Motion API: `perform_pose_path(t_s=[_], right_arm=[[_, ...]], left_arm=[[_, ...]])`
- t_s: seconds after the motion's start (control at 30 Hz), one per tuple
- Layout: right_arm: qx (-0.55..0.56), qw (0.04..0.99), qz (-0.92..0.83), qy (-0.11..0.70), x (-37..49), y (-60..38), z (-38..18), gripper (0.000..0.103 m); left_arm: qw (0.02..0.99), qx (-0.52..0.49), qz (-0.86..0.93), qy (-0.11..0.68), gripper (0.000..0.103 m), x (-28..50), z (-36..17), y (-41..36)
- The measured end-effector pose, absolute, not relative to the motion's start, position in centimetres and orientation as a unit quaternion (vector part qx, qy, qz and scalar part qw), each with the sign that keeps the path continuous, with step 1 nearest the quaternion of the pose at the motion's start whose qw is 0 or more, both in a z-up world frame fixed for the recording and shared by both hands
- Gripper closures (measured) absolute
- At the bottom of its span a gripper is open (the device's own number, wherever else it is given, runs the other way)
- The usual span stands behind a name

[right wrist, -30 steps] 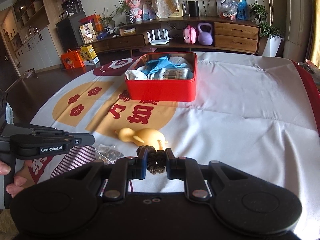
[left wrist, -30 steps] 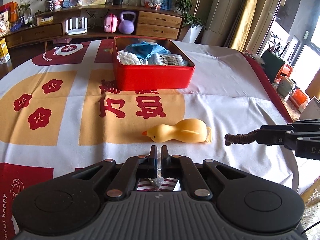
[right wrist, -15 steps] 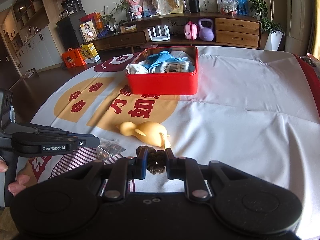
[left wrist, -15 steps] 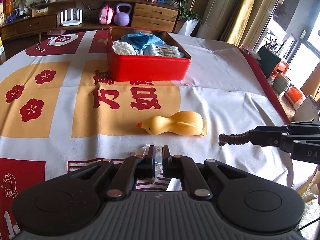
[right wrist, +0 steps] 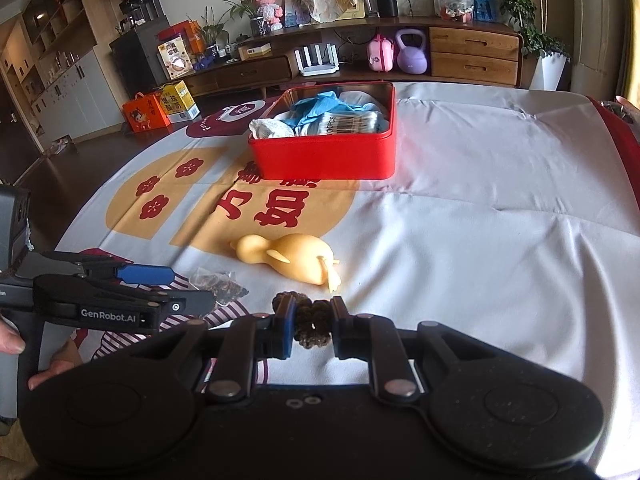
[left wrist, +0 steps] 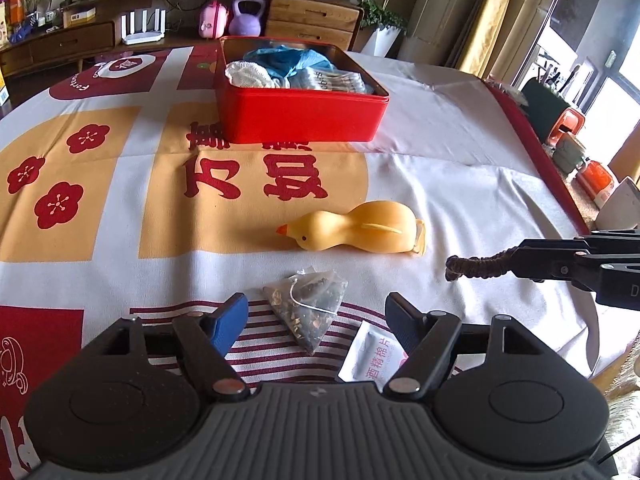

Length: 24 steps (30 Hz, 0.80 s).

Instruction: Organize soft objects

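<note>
My left gripper [left wrist: 316, 316] is open, its jaws wide on either side of a clear tea bag [left wrist: 314, 304] that lies on the tablecloth. A white alcohol-wipe sachet [left wrist: 374, 358] lies by its right finger. My right gripper [right wrist: 312, 320] is shut on a brown hair tie [right wrist: 312, 322]; the tie also shows in the left wrist view [left wrist: 476, 266]. A yellow rubber duck [left wrist: 356, 230] lies on its side between the grippers and a red tin [left wrist: 300, 114]. The tin holds blue and white soft items.
The round table has a white, orange and red cloth [left wrist: 460, 184]. Its right edge [left wrist: 560, 200] is close to my right gripper. A wooden sideboard [right wrist: 472, 54] with a kettlebell and router stands behind the table.
My left gripper has opened from shut and pulled back a little, so the tea bag and the sachet now lie in view between its jaws. The right gripper has barely moved.
</note>
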State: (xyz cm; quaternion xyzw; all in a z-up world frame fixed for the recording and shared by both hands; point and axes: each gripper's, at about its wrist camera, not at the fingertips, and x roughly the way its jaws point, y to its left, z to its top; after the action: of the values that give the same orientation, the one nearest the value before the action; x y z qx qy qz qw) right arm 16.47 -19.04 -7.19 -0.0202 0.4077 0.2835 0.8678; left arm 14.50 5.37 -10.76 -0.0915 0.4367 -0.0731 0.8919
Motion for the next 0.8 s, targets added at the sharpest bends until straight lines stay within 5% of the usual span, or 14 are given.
perform_pose_path(t_s=[0.47, 0.63, 0.8], right_arm=[[-0.018, 0.864, 0.279, 0.418, 16.8, -19.1, -7.9, 0.085], [-0.017, 0.863, 0.279, 0.42, 16.9, -19.1, -8.2, 0.085], [-0.018, 0.863, 0.279, 0.42, 16.9, -19.1, -8.3, 0.085]], left_arm=[[0.891, -0.04, -0.062, 0.447, 0.029, 16.3, -13.1, 3.7], [0.895, -0.023, -0.052, 0.443, 0.057, 16.3, -12.8, 3.5], [0.895, -0.023, -0.054, 0.442, 0.073, 16.2, -12.7, 3.6]])
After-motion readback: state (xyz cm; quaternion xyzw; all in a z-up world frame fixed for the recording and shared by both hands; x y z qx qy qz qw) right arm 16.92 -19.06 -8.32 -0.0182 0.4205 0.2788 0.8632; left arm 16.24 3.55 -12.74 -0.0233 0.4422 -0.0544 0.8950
